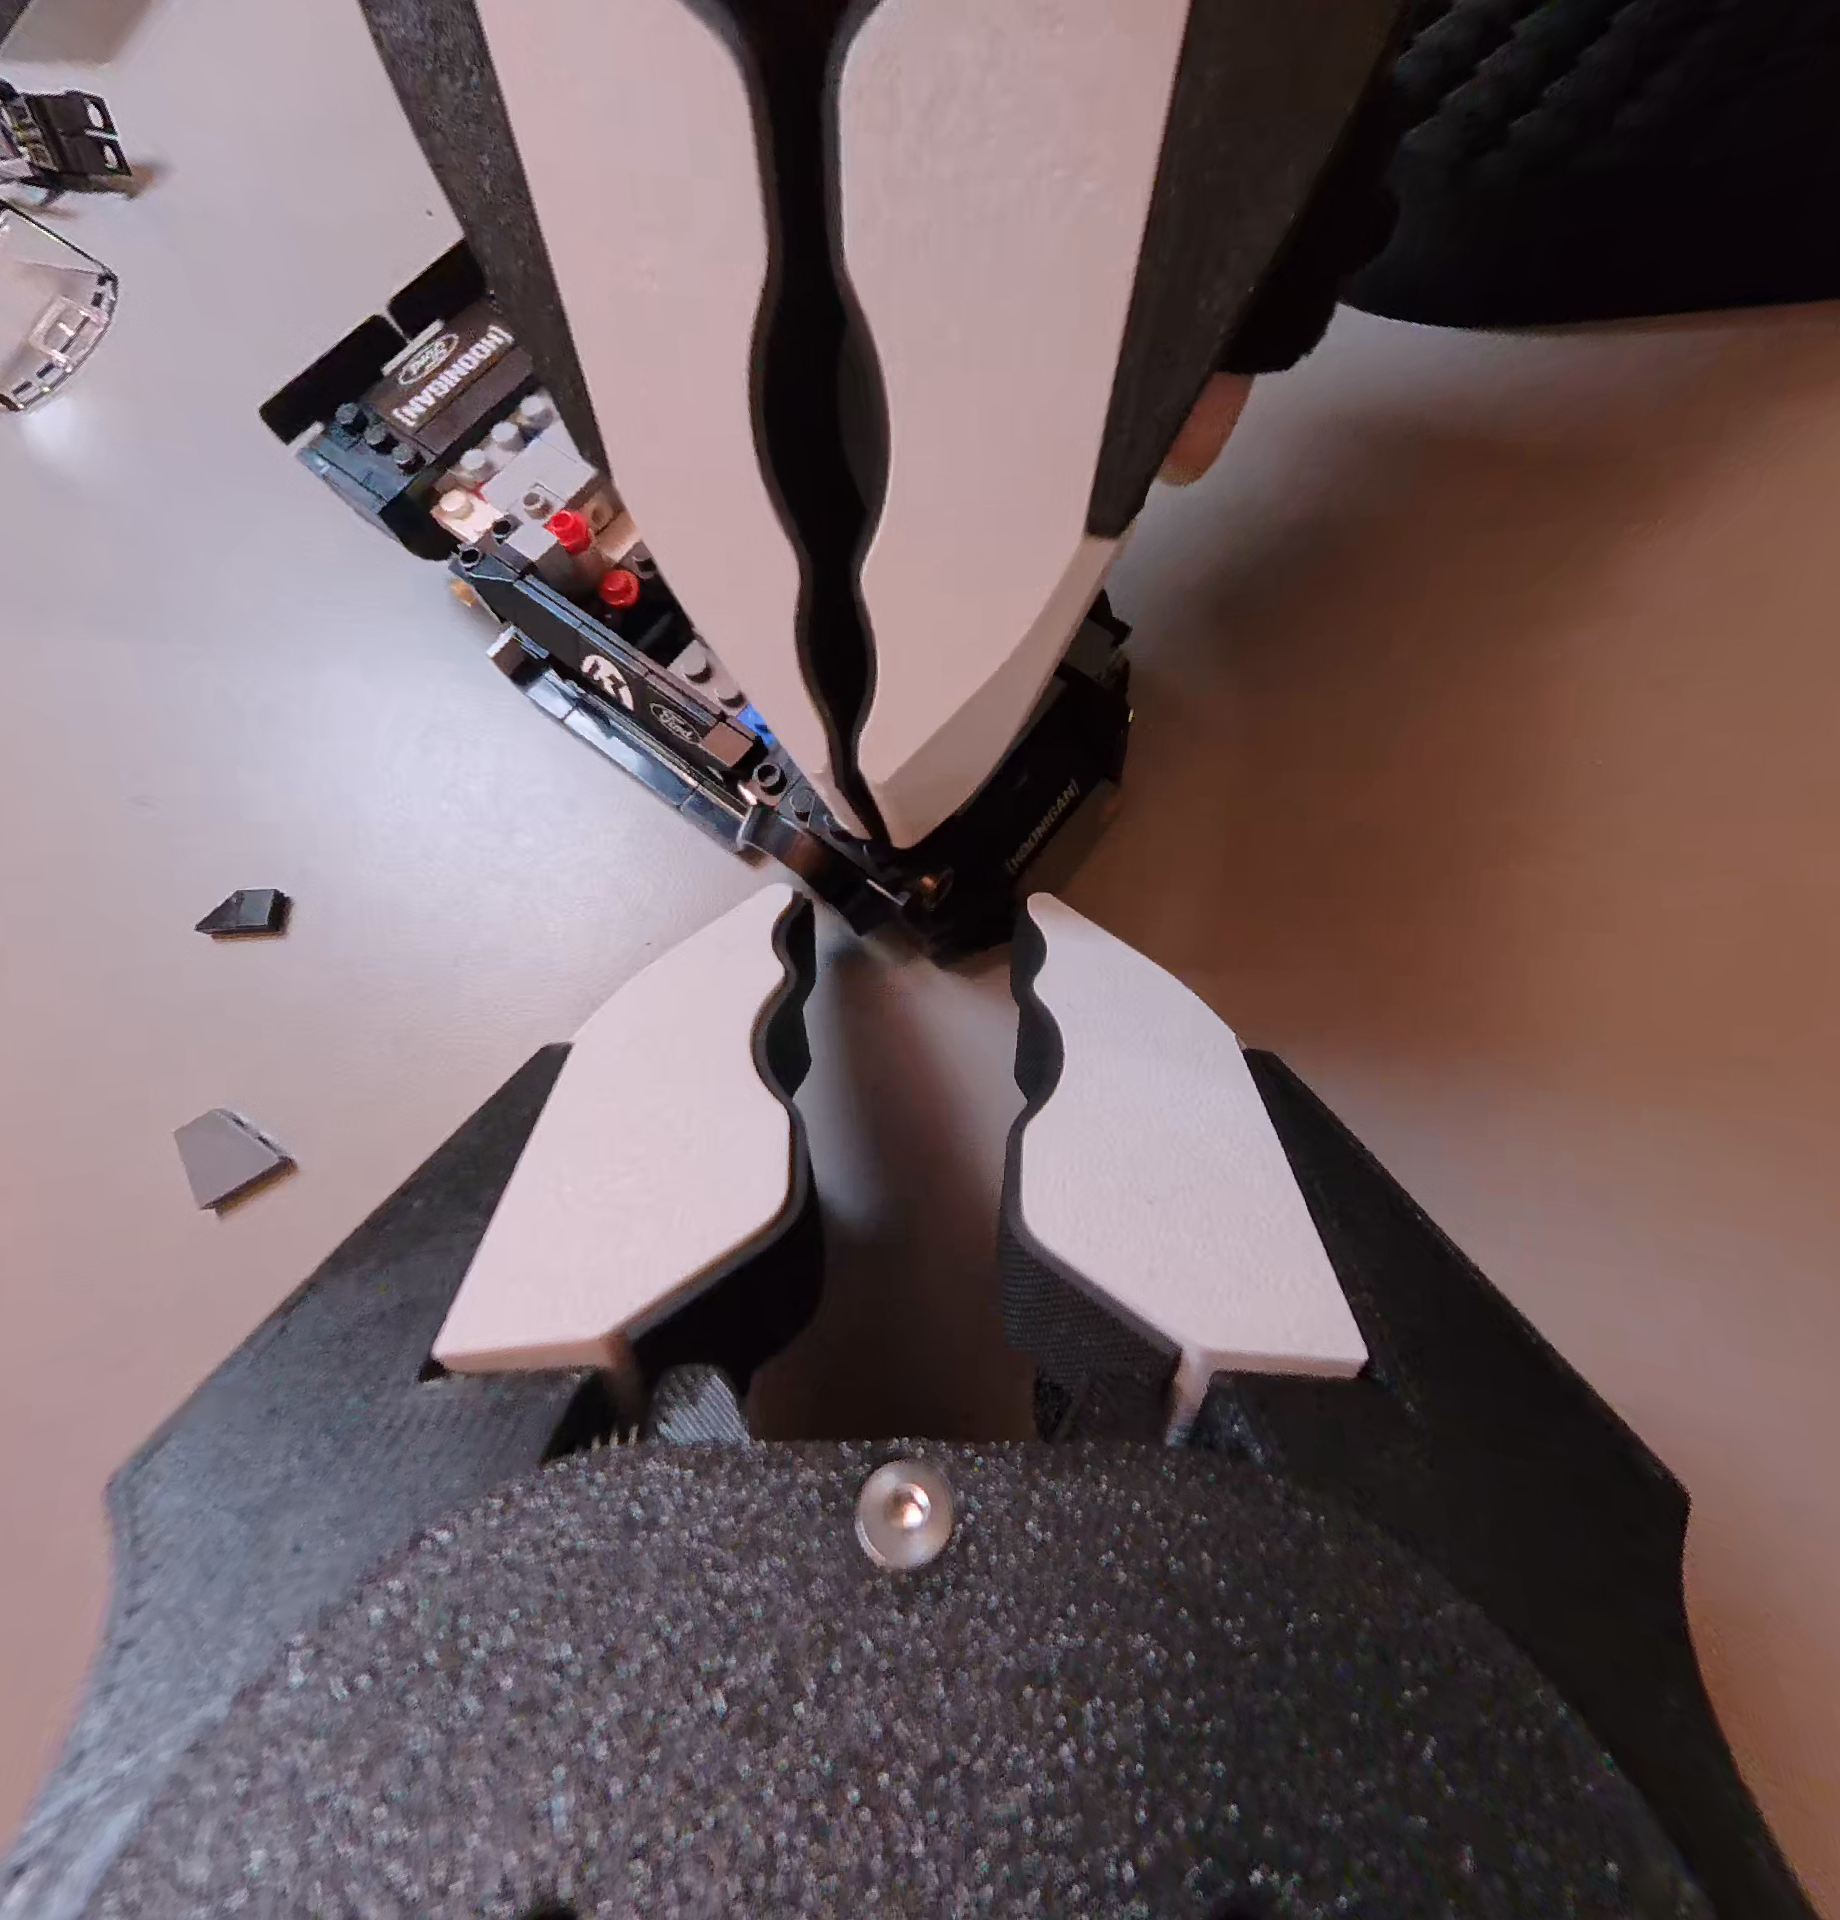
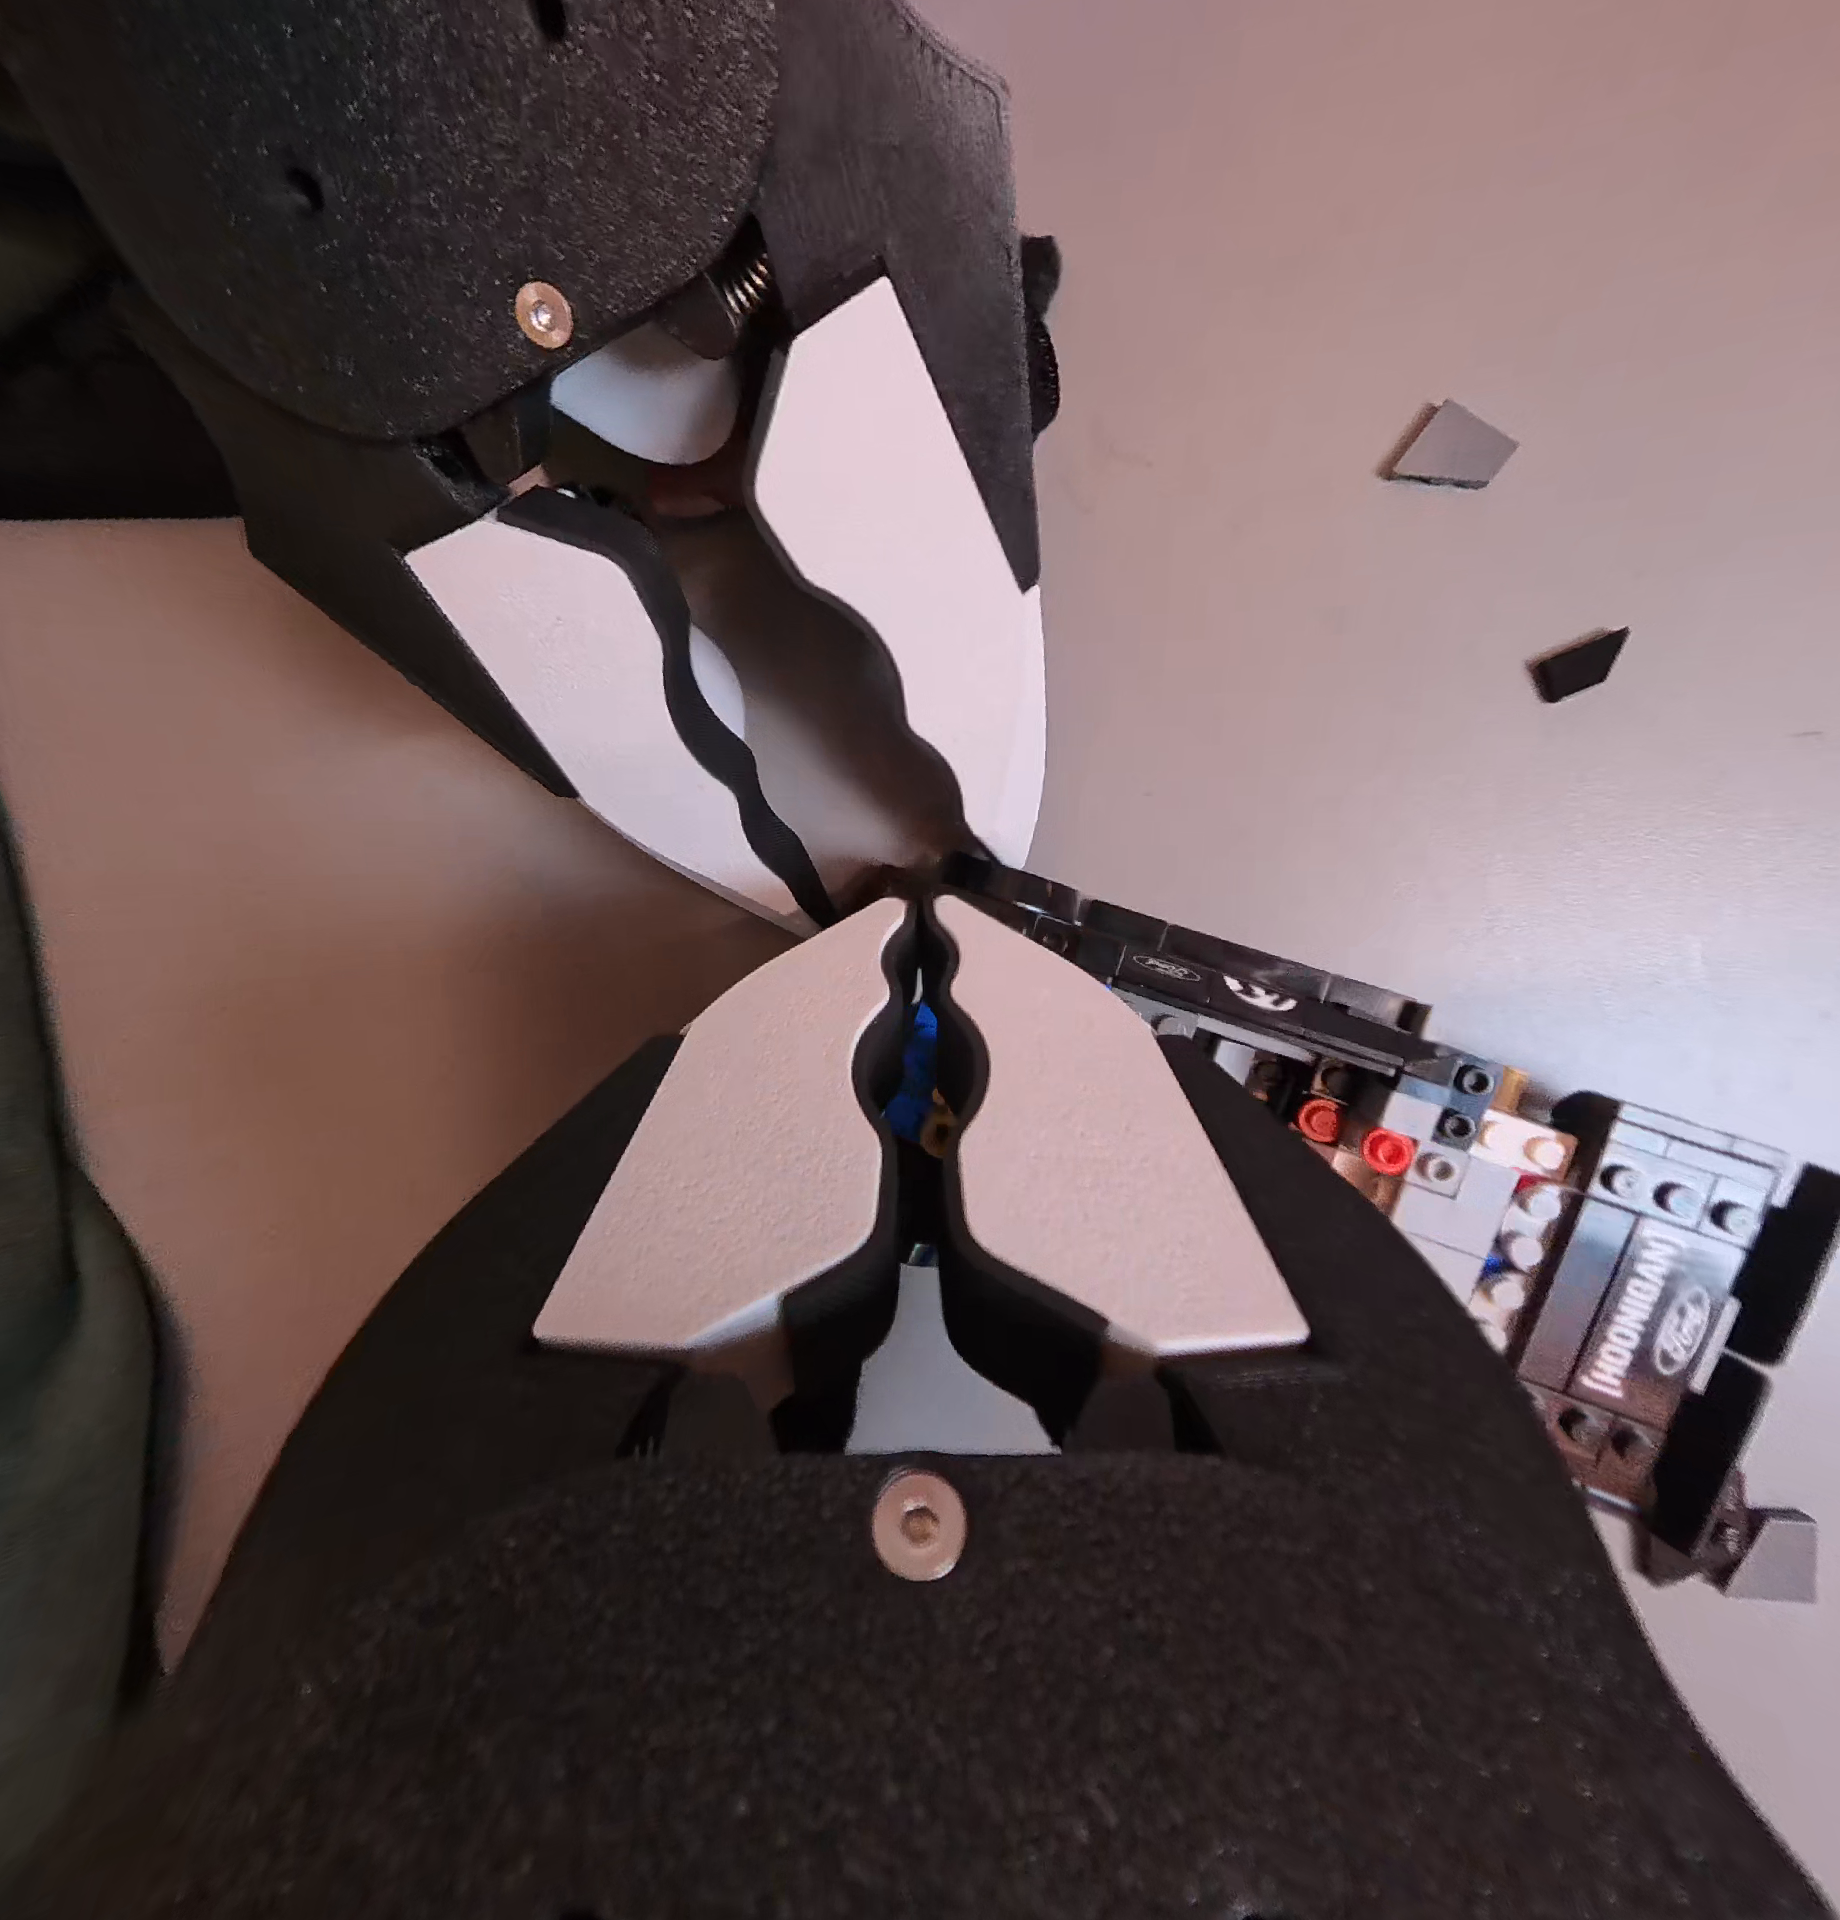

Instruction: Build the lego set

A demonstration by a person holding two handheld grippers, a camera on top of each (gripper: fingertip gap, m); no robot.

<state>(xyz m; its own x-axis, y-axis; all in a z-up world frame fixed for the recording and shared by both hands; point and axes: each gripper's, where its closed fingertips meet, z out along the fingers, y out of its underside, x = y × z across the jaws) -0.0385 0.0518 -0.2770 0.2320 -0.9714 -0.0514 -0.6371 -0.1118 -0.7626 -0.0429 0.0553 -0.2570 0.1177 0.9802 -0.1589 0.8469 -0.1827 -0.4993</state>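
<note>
gripping glossy studded lego car (image 1: pixel 583 665), wavy-edged right hand-held gripper (image 2: pixel 921 914)

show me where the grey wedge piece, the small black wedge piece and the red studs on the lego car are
grey wedge piece (image 1: pixel 228 1156), left wrist view: middle of its sloped top.
small black wedge piece (image 1: pixel 245 913), left wrist view: centre of its top face.
red studs (image 1: pixel 617 589), left wrist view: the nearer of the two, inside the lego car (image 1: pixel 459 395).

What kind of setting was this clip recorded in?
Probably an indoor tabletop or desk: a plain pale table carries a half-built black lego car, loose wedge pieces and a clear plastic piece. Nothing of the room shows.
</note>
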